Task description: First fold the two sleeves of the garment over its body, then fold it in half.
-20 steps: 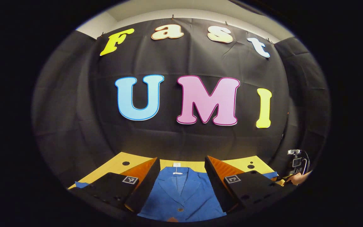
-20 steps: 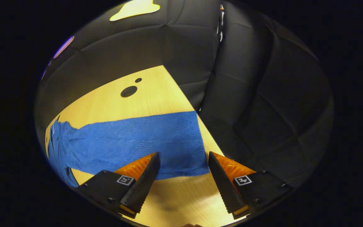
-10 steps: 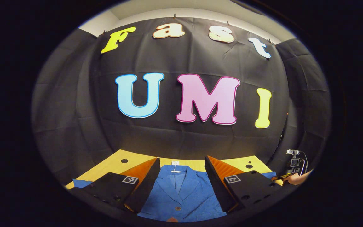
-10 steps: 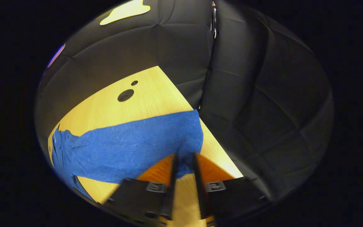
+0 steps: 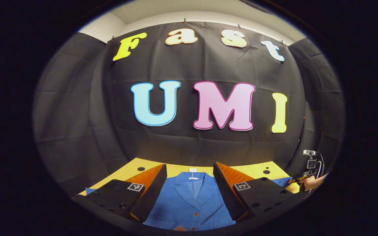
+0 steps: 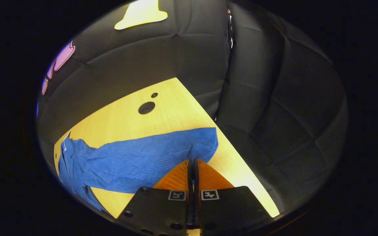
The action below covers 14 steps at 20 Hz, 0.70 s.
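My right gripper is pinching the blue sleeve near its cuff, which is lying across the wooden table.

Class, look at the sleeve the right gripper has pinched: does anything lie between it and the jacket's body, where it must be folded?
Nothing visible does. The right gripper is shut on the sleeve near its cuff; only bare table borders it.

no readable text; collar tag too small.
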Available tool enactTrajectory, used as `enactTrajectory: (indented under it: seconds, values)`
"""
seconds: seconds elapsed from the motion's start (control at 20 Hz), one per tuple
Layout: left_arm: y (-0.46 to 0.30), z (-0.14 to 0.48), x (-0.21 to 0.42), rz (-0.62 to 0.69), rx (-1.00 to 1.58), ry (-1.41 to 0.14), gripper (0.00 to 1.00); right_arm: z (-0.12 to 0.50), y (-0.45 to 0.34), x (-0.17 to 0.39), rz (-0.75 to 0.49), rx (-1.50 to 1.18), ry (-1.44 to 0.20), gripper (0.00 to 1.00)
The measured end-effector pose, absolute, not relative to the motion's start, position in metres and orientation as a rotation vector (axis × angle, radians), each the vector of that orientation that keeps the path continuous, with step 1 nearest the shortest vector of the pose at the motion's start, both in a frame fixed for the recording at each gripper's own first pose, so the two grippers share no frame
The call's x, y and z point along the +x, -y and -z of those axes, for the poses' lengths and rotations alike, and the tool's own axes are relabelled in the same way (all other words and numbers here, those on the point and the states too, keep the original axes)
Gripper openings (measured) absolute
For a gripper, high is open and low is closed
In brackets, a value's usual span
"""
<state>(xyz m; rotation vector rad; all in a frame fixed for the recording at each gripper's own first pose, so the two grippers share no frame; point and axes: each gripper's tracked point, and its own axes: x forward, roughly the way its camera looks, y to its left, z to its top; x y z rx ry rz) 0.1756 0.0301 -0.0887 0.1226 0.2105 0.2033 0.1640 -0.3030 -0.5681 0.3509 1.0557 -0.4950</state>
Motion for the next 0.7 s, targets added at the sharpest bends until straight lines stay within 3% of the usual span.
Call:
enactTrajectory:
  seconds: [0.35, 0.7]
  values:
    - [-0.041, 0.084, 0.145, -0.140, 0.062, -0.185, 0.81, 0.474, 0.243, 0.194, 0.412, 0.197, -0.862, 0.00]
    - [-0.122, 0.056, 0.097, -0.205, 0.035, -0.137, 0.82, 0.425, 0.071, 0.240, 0.182, 0.119, -0.813, 0.02]
